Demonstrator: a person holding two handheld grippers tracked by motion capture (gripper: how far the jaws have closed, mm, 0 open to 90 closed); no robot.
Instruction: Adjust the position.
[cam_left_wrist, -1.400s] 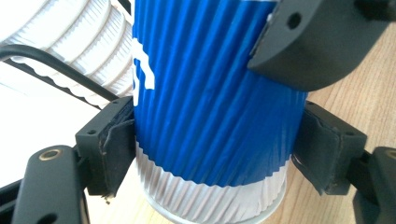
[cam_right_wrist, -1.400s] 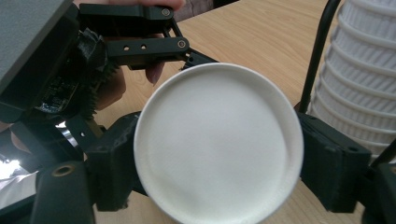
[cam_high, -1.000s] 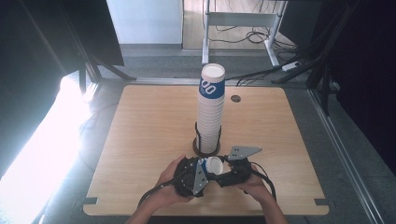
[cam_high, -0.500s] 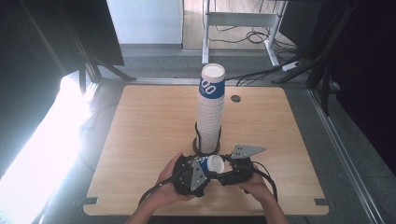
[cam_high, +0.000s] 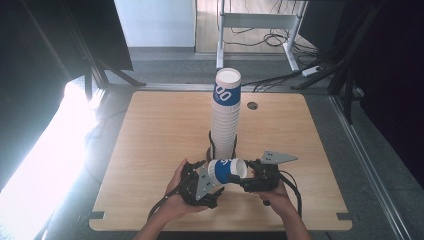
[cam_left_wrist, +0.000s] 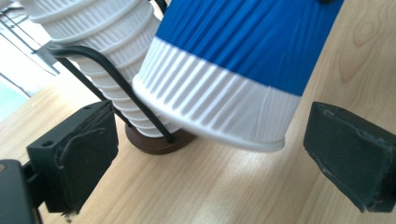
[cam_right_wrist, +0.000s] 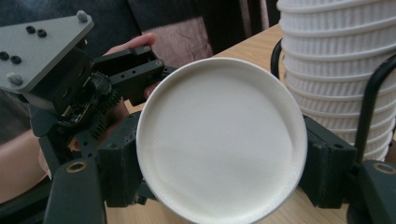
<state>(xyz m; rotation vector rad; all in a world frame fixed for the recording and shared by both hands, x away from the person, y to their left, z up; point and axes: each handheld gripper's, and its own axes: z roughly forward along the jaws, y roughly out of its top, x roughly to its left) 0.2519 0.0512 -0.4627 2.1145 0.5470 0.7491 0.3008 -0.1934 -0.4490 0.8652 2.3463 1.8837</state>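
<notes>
A blue and white paper cup (cam_high: 227, 171) lies on its side just above the wooden table (cam_high: 150, 130), in front of a tall stack of cups (cam_high: 226, 120) in a black wire holder. My right gripper (cam_right_wrist: 219, 161) is shut on the cup (cam_right_wrist: 219, 140), one pad on each side, its white bottom facing the camera. My left gripper (cam_left_wrist: 212, 151) has just been opening. Its pads (cam_left_wrist: 84, 154) stand clear on both sides of the cup (cam_left_wrist: 233, 70), touching nothing.
The holder's brown base (cam_left_wrist: 154, 142) sits close behind the cup, with the stack (cam_right_wrist: 336, 70) beside it. A round cable hole (cam_high: 252, 105) is in the table's far right part. A white desk frame (cam_high: 260, 20) and cables lie on the floor beyond.
My left gripper's jaws have spread apart and let go of the cup. The cup stays on its side in my right gripper, and both hands have hardly moved.
</notes>
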